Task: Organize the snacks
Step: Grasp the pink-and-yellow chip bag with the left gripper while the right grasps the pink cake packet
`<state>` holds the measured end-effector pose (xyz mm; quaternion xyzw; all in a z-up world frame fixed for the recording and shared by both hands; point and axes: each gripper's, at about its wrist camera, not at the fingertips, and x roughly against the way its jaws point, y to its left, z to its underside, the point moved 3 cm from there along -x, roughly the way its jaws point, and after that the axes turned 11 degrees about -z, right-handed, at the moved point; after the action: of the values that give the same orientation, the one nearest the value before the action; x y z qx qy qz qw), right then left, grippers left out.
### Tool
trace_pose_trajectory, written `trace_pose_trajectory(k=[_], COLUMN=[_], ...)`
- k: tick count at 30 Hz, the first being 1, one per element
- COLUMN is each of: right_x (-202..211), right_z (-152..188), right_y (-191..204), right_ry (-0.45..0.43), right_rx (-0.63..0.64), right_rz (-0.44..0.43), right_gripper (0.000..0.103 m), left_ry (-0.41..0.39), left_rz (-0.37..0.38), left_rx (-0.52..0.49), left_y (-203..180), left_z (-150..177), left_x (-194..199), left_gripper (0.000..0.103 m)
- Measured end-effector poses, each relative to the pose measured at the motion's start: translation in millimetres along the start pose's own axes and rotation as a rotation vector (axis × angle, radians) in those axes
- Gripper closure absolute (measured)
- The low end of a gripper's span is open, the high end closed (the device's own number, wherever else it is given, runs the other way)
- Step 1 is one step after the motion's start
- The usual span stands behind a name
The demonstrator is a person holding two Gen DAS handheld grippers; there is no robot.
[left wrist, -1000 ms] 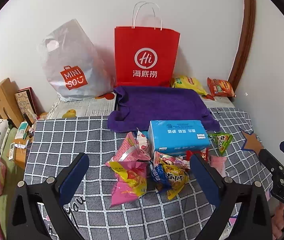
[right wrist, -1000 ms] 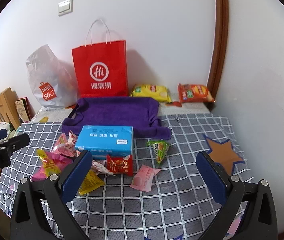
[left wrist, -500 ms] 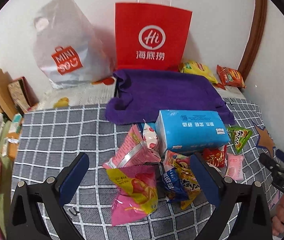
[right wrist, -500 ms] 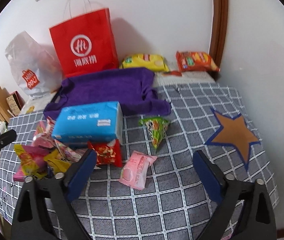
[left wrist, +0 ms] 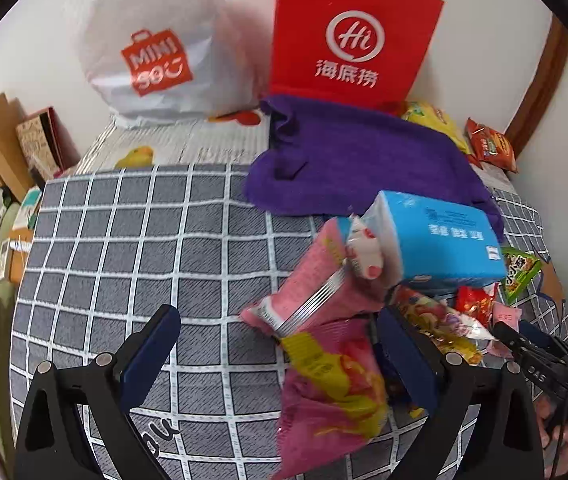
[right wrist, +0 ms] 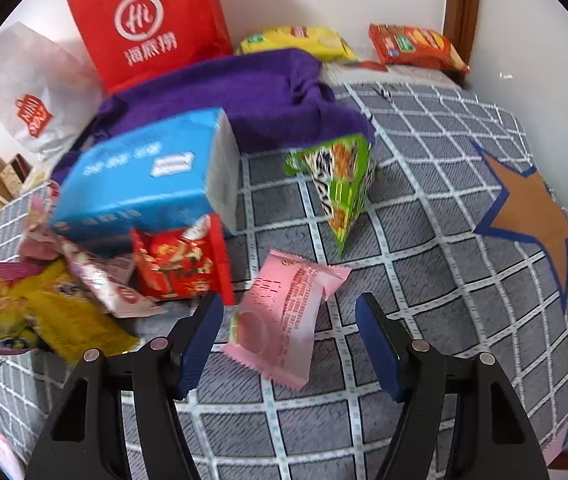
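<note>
A heap of snacks lies on the grey checked cloth (right wrist: pixel 423 280). My right gripper (right wrist: pixel 289 340) hangs low over a flat pink packet (right wrist: pixel 284 312). The packet lies between its blue pads (right wrist: pixel 200 340); the jaws are closing, with a gap still showing on the right side. My left gripper (left wrist: pixel 278 356) is open over the cloth. A pink and yellow bag (left wrist: pixel 331 384) lies between its fingers, close to the right one. Behind that bag lie a pink wafer packet (left wrist: pixel 315 288) and a blue tissue pack (left wrist: pixel 435 240).
A red packet (right wrist: pixel 180 264), a yellow packet (right wrist: pixel 56 312) and a green triangular packet (right wrist: pixel 339 184) lie nearby. A purple cloth (right wrist: pixel 236 92), a red paper bag (left wrist: pixel 351 40) and a white plastic bag (left wrist: pixel 152 48) stand at the back. Two chip bags (right wrist: pixel 415 46) lie by the wall.
Both grippers have come down and closer to the snack heap. The right gripper's jaws have narrowed around the pink packet. The left jaws stay wide.
</note>
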<state>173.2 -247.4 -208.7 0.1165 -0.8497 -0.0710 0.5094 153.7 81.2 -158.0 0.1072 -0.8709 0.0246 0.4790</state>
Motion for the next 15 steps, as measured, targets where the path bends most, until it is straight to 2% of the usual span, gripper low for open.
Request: trace_pose_trajectory(k=[3,6,7,15], right_x=[-14.2,-17.5,-16.8,-6.4], right_z=[2.5,3.9,4.3,17.1], right_y=[-3.5,2.5,4.5,-3.5], right_ry=[0.02,-0.004,-0.01,-0.03], right_rx=[-0.02,0.043,0.056,0.056], right_rz=[0.0,0.083,0.082,0.082], right_gripper=[0.039,0.049,0.056,0.056], left_ry=[0.012,0.022,0.025,0.111], left_rz=[0.027,0.051,0.05,0.048], left_rx=[-0.002,-0.041,-0.055,-0.113], left_y=[0.5,-9.5,-12.9,-29.0], left_z=[2.7,6.0,7.4,31.6], left_x=[-1.9,-4.5,-6.1,-22.9], left_gripper=[0.004,0.004,0.004,0.004])
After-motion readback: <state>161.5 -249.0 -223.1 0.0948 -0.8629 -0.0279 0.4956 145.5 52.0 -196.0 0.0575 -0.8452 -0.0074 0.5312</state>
